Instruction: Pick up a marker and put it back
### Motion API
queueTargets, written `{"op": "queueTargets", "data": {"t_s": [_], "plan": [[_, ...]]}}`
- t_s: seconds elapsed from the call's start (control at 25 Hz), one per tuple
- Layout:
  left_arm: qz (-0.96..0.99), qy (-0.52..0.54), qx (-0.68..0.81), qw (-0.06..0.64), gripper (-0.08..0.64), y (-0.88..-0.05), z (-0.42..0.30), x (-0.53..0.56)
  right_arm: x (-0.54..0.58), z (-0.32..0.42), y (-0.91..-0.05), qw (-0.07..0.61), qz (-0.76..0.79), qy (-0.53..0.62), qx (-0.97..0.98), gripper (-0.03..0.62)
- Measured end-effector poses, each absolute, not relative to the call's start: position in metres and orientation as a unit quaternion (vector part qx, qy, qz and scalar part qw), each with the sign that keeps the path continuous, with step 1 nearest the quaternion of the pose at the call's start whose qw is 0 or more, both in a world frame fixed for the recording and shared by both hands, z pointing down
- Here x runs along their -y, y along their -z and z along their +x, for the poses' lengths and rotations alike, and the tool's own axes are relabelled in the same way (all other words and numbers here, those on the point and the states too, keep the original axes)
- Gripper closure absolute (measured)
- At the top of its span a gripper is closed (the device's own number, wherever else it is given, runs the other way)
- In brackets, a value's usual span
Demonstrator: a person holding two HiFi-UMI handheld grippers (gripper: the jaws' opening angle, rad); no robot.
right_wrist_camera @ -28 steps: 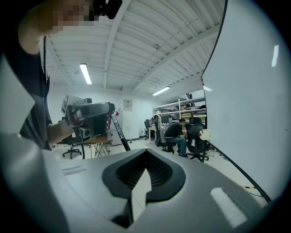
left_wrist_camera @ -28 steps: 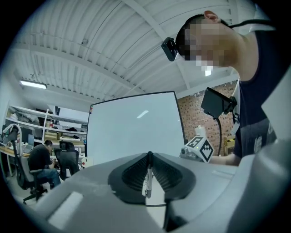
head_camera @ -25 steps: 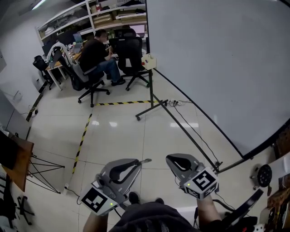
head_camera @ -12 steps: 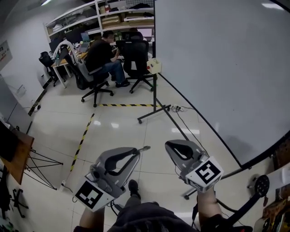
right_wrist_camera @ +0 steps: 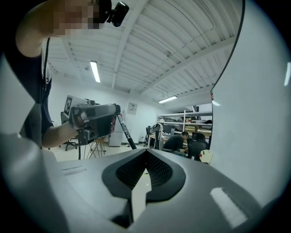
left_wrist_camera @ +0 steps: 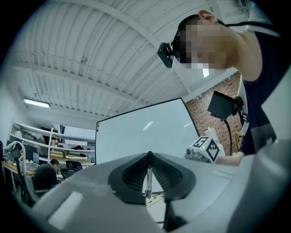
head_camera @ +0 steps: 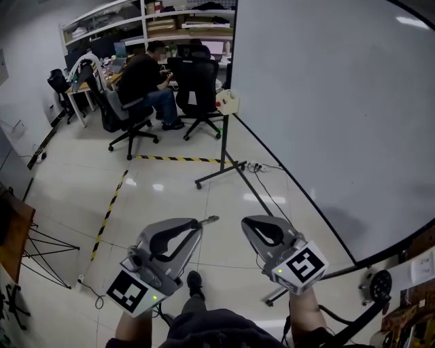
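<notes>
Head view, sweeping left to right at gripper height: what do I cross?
Black thin-legged stand → yellow-and-black floor tape → left gripper → thin grey stick in its jaws → right gripper → large white board

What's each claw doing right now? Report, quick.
Left claw: shut on a thin marker.
Right claw: shut, nothing in it.

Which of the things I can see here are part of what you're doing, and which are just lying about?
Part of the job: marker, clamped in the left gripper; right gripper, shut and empty; probably the whiteboard.
Just lying about: office chair; shelves; seated person; striped floor tape.
</notes>
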State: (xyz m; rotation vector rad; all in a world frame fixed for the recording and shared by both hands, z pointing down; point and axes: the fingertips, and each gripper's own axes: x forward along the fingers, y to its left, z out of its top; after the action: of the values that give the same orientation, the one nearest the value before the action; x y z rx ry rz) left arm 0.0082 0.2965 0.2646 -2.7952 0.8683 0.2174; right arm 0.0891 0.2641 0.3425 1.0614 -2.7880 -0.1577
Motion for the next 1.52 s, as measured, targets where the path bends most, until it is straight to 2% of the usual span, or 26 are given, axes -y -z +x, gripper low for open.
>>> {"op": "queueTargets", "data": {"t_s": [0.36, 0.84, 1.52], "plan": [[-0.955, -0.088, -0.275, 0.063, 0.522, -0.282, -0.035, -0.178, -0.157, 0.053, -0.359, 0.112, 0.376, 0.019, 0.920, 0.592], [-0.958, -0.113, -0.257, 0.061, 0.522, -0.267, -0.097, -0.080, -0.059, -0.009, -0.344, 0.132, 0.379, 0.035, 0.915, 0.592], [-0.958, -0.072, -0.269, 0.070, 0.522, -0.270, -0.071, 0.047, 0.084, 0.009, -0.355, 0.095, 0.358, 0.014, 0.929, 0.592]]}}
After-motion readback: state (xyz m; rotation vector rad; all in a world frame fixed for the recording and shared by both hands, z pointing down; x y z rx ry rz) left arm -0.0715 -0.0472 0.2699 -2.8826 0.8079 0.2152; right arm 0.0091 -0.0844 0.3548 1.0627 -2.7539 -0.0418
